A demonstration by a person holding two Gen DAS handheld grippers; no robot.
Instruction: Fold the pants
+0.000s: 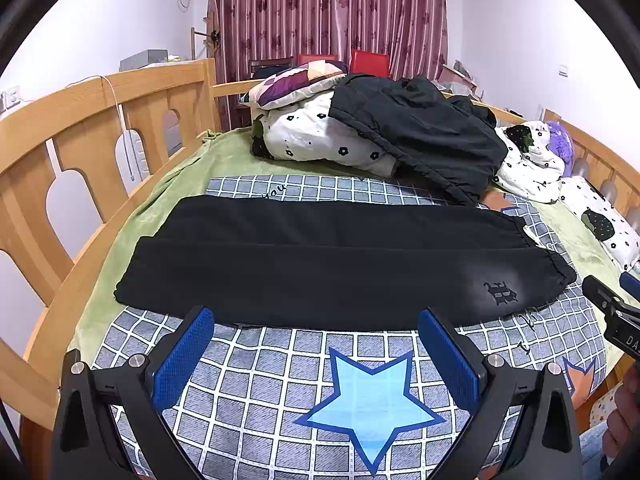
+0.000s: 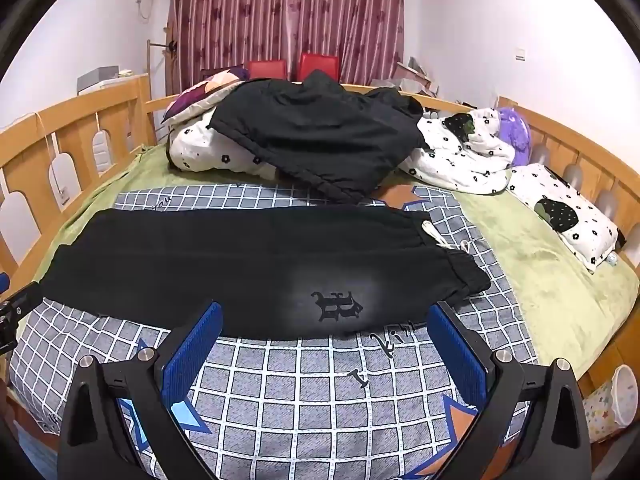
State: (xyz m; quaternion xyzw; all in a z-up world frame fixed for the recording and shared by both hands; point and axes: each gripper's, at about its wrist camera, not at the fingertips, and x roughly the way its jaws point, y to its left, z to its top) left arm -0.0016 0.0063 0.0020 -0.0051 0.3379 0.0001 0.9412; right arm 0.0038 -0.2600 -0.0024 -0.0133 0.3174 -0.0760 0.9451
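Checked blanket (image 1: 280,396) under black pants (image 1: 320,272)

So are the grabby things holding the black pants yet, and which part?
No, nothing is held. The left gripper and right gripper are both open just short of the near edge of the pants, fingers apart.

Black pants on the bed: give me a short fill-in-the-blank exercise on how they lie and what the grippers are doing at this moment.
1. The black pants lie flat on the ____ blanket.
2. The jaws of the left gripper and the right gripper are both ____.
3. The waistband end with the white drawstring lies toward the person's ____ side.
4. The blanket's big star is light ____.

Missing words: checked; open; right; blue
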